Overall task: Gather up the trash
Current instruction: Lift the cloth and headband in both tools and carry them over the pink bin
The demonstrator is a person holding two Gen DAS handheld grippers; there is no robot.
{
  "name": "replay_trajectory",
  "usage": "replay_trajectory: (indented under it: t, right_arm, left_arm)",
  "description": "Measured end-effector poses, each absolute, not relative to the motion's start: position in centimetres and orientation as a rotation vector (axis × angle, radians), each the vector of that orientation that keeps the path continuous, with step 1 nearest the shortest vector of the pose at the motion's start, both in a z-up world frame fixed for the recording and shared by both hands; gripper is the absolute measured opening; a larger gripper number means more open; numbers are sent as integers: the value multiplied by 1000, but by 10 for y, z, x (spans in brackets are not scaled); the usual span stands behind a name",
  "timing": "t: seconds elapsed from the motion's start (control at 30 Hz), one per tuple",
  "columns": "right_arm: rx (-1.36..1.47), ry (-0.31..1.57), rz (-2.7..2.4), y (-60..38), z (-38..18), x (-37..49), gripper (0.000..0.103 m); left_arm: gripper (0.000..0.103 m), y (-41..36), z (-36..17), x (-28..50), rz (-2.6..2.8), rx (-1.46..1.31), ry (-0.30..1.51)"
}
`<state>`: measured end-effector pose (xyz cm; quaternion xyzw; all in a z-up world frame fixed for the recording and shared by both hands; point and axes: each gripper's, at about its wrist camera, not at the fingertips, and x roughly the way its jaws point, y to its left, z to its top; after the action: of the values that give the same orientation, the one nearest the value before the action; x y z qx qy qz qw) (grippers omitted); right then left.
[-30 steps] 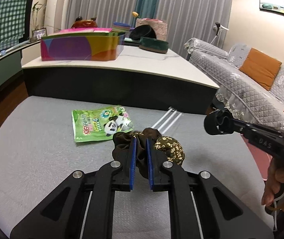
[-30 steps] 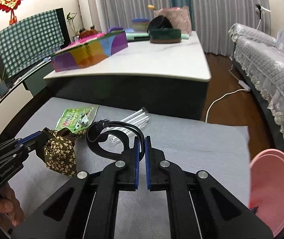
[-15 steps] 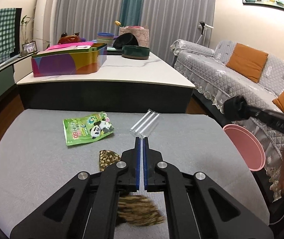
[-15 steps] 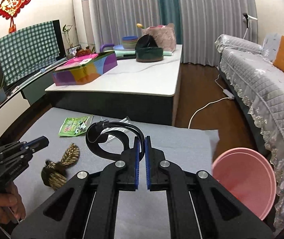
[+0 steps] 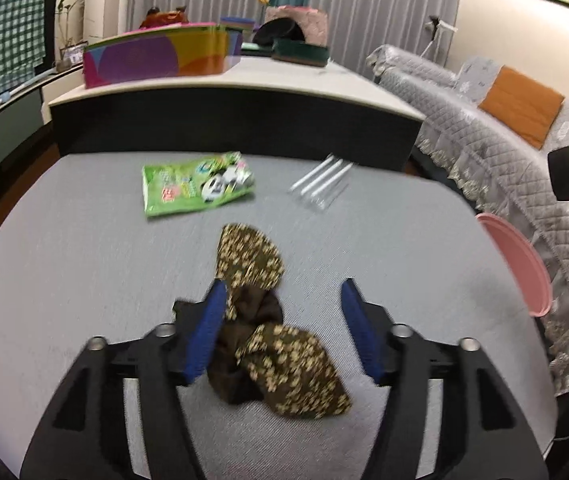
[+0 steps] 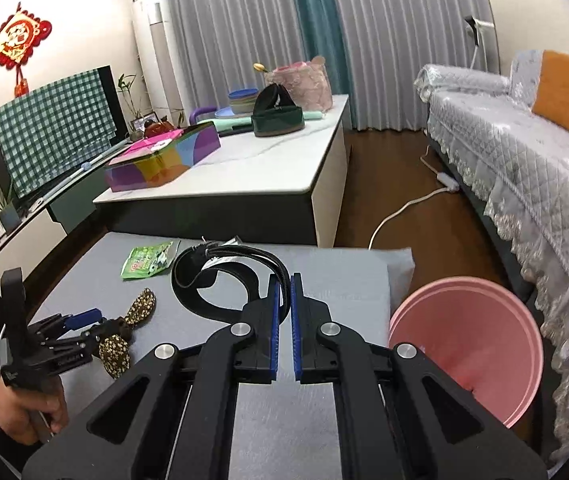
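Left wrist view. Left gripper [image 5: 284, 304]: jaws spread wide, nothing clamped; its left blue pad [image 5: 204, 330] touches or overlaps the brown floral fabric bow [image 5: 262, 312], which contact cannot be told for blur. The bow lies on the grey mat [image 5: 64, 272], partly between the two fingers. Green panda snack packet [image 5: 196, 188]: flat on the mat, beyond the bow and to its left. Clear-wrapped straws [image 5: 322, 182]: on the mat, beyond the bow and to its right. Pink bin [image 5: 518, 264]: off the mat's right edge, well to the right of the bow. Multicoloured box [image 5: 156, 60]: on the white-topped table behind the mat.

Right wrist view. Right gripper [image 6: 284, 308]: jaws drawn narrow, pinching the black strap [image 6: 220, 276], a looped band with a thin cord, raised above the mat [image 6: 332, 280]. The bin [image 6: 472, 344] stands just right of the gripper, mouth tilted toward the camera. The bow [image 6: 124, 328] lies on the mat left of the strap, at the tip of the left gripper [image 6: 92, 322]. The snack packet [image 6: 146, 260] lies beyond the bow, just left of the strap loop.
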<state>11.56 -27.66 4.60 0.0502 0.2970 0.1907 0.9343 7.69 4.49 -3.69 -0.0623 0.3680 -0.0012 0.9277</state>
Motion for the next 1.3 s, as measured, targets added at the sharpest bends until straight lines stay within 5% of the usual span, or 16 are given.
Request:
replay_trajectory:
  t: [0.27,0.6,1.3]
  right_arm:
    - [102,624,399,-274,33,120,6]
    - [88,616,399,-273,32,116,6]
    - [102,565,340,-300,43,106,6]
  left_arm:
    - [60,44,-56,81,62,-79,835]
    - [11,53,-53,80,134,-52,842]
    - [10,10,1,77,-10,-36,617]
